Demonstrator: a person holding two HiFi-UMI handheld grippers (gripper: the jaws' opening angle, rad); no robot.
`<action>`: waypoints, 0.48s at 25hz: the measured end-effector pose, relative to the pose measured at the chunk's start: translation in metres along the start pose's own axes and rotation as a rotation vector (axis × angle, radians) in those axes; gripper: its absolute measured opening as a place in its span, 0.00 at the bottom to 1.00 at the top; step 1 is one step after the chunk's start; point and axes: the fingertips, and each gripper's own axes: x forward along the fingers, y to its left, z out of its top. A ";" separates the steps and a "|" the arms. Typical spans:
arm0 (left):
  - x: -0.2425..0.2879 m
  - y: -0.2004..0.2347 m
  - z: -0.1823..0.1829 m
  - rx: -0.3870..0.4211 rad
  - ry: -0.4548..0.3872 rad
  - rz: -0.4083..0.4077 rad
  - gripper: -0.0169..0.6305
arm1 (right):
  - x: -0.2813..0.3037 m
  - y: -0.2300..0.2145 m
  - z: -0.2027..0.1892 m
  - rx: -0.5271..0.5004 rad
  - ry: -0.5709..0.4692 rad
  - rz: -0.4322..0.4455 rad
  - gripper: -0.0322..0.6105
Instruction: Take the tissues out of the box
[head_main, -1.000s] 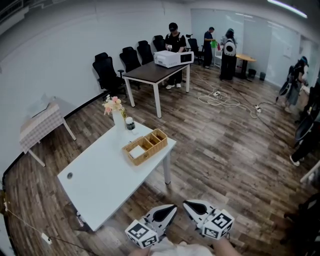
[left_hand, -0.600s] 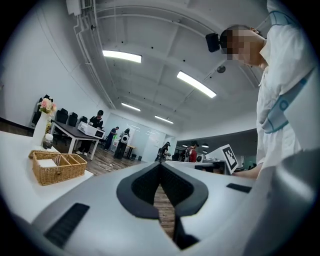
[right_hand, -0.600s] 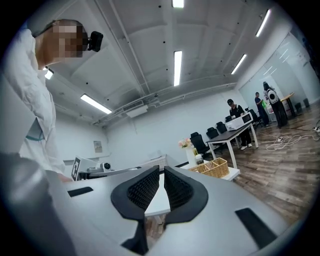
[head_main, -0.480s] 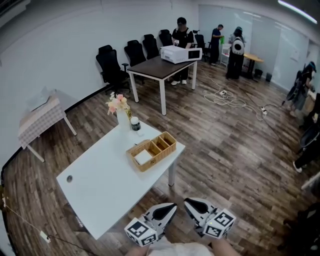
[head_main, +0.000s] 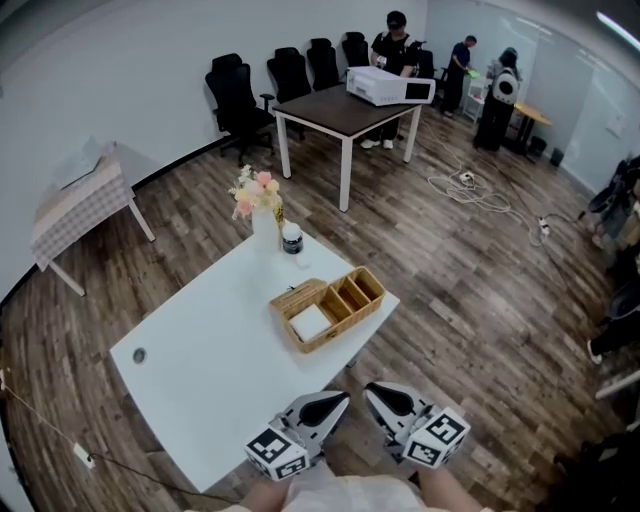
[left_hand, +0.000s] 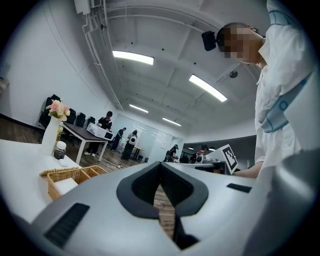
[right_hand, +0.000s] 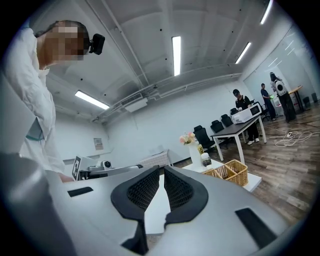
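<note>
Head view, nearest first: the left gripper (head_main: 335, 403) and right gripper (head_main: 380, 394) sit low by the person's body, just short of the near edge of the white rectangular table (head_main: 200, 370). Both are pressed together w/ nothing between the pads. The left gripper view and right gripper view confirm it: tips meet, and only floor or tabletop shows through the notch behind them.

Next out, toward the table's right end, is the tan woven wicker box (head_main: 343, 330) w/ several compartments. A flat white stack of tissues (head_main: 309, 323) lies in its left compartment, untouched. Beyond it, at the far corner, stand a small dark jar w/ pale lid (head_main: 292, 238) and a white vase of pink flowers (head_main: 264, 228). Farther off: a dark-topped table on white legs (head_main: 330, 110) carrying a white boxy machine (head_main: 390, 85), black office chairs (head_main: 235, 95) along the wall, pale cables (head_main: 480, 190) on the wood floor, and people standing at the back.

Change vs. a sec ago: table and wicker box have come lower and larger in frame, i.e. closer, while the grippers kept the same tucked, closed pose. Likely the person is walking up. It's approach phase, w/ no reach begun, and the jaws must part before any tissue can be pinched.

Writing: none legible. Only square black-and-white markers show on the gripper cubes. Any label on jar or machine is too small to read.
</note>
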 end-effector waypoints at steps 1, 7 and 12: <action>-0.002 0.011 0.003 -0.005 -0.004 0.007 0.03 | 0.011 -0.001 0.000 -0.001 0.012 0.005 0.11; -0.025 0.077 0.028 -0.010 -0.026 0.067 0.03 | 0.078 -0.005 0.001 -0.035 0.104 0.085 0.11; -0.043 0.118 0.042 -0.017 -0.049 0.094 0.03 | 0.124 -0.008 0.002 -0.161 0.222 0.183 0.11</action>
